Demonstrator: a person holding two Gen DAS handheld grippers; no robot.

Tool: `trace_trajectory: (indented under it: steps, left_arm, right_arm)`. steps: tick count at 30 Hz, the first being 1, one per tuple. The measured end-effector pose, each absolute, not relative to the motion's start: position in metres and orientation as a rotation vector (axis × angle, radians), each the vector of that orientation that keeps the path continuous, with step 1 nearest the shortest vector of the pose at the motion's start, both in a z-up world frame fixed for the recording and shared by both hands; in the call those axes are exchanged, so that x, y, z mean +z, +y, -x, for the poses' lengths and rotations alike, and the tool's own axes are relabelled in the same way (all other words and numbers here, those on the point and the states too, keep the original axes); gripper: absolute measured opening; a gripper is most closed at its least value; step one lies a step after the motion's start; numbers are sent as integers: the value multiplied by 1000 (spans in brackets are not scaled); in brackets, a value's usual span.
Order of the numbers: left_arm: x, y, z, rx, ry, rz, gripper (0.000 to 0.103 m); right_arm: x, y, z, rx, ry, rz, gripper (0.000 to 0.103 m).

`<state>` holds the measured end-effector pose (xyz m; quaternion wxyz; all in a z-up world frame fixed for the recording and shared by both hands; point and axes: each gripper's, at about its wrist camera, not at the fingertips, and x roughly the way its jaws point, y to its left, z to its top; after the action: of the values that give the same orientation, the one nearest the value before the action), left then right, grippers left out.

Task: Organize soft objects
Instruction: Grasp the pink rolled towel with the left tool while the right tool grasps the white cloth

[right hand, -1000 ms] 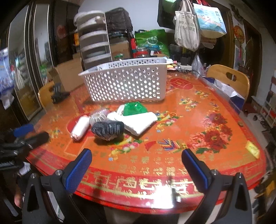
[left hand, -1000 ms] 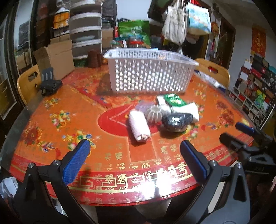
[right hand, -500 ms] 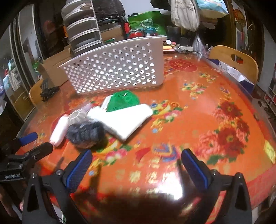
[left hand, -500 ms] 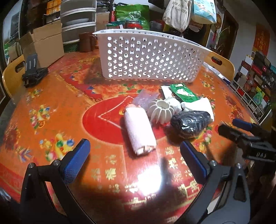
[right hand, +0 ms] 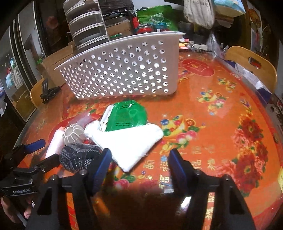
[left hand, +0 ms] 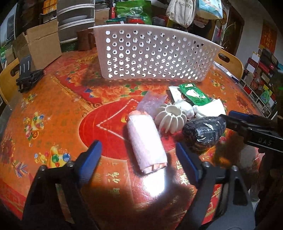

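Both tongs have dropped closer to the soft pile, their jaws just narrowing.
Left tongs (left hand: 138, 160) straddle the pink towel roll (left hand: 146, 143), not yet pinching; right tongs (right hand: 139, 166) half-closed around the white cloth's (right hand: 130, 141) corner. Everything lies before the white basket (left hand: 152, 54) on the tabletop (left hand: 53, 106); none packed.

A: What is surrounding the table (left hand: 53, 113) in the left view?

B: A cardboard box (left hand: 40, 44) is sitting at upper left, with stacked drawers (left hand: 76, 21) standing beside it. Cloth bags (left hand: 182, 10) are hanging at the top.

A: And on the right?

B: A wooden chair (left hand: 230, 62) is standing at the table's far edge, shelves (left hand: 261, 77) are lining the wall, and glare is bouncing off the glossy red tabletop.
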<state>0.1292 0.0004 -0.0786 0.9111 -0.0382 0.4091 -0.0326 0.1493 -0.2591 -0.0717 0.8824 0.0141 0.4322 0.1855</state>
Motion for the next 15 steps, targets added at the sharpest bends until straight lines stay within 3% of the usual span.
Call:
trace_trajectory:
  steps: [6, 11, 15]
  left_arm:
    - [-82, -1, -133, -70, 840, 67, 65]
    - [-82, -3, -131, -69, 831, 54, 54]
    - [-81, -3, -128, -76, 826, 54, 38]
  right_arm:
    - [-74, -254, -150, 393, 891, -10, 57]
    - [-74, -248, -148, 410, 880, 13, 42]
    - [-75, -246, -145, 425, 865, 20, 36]
